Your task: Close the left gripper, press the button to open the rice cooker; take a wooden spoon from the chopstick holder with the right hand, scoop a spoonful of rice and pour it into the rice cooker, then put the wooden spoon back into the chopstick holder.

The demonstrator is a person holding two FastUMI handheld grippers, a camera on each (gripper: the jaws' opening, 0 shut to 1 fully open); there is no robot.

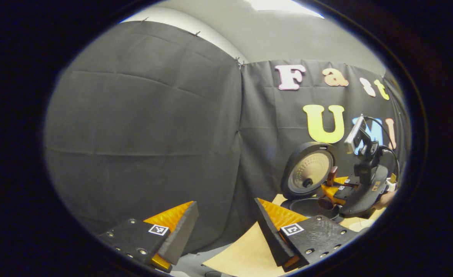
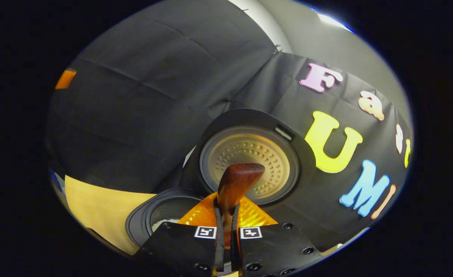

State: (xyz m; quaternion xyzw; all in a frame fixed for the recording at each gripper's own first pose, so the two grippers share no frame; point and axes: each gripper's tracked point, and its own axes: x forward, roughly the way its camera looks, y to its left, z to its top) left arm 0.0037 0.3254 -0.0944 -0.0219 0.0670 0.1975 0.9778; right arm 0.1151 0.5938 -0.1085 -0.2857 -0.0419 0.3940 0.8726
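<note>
With lid up on rice cooker point(image 2: 161, 215), right gripper point(image 2: 226, 231) clamped tight on wooden spoon point(image 2: 237, 181), handle axis along fingers twd 12 o'clock, pot at 10 o'clock below; left gripper point(image 1: 226, 231) wide open, empty, farther off.

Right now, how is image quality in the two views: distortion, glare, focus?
Left gripper view: strong fisheye bending of the cloth seams, the open rice cooker lid small and slightly soft near the edge, bright ceiling light blown out at top. Right gripper view: same bending, the wooden spoon handle close and sharp enough, soft sheen on the lid's inner plate, no harsh glare.
</note>
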